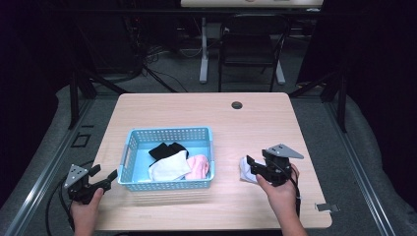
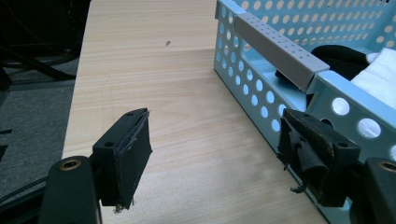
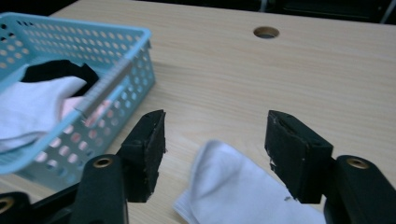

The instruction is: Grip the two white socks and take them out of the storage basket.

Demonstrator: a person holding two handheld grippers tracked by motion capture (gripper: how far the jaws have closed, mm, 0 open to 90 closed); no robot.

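A light blue perforated basket (image 1: 133,139) stands on the wooden table and holds a black cloth (image 1: 166,149), a white cloth (image 1: 169,168) and a pink cloth (image 1: 199,166). To its right a white cloth (image 1: 246,170) lies loose on the table. My right gripper (image 1: 252,163) hovers open just over that cloth, which shows between its jaws as a white cloth (image 3: 233,186) in the right gripper view. My left gripper (image 1: 104,175) stands open at the basket's left end, with the basket wall (image 2: 261,88) beside its right jaw and nothing held.
A round cable hole (image 1: 237,105) sits near the table's far edge. Beyond the table stand a black folding chair (image 1: 251,44) and a white desk leg (image 1: 203,49). Bare wood (image 2: 154,65) stretches left of the basket.
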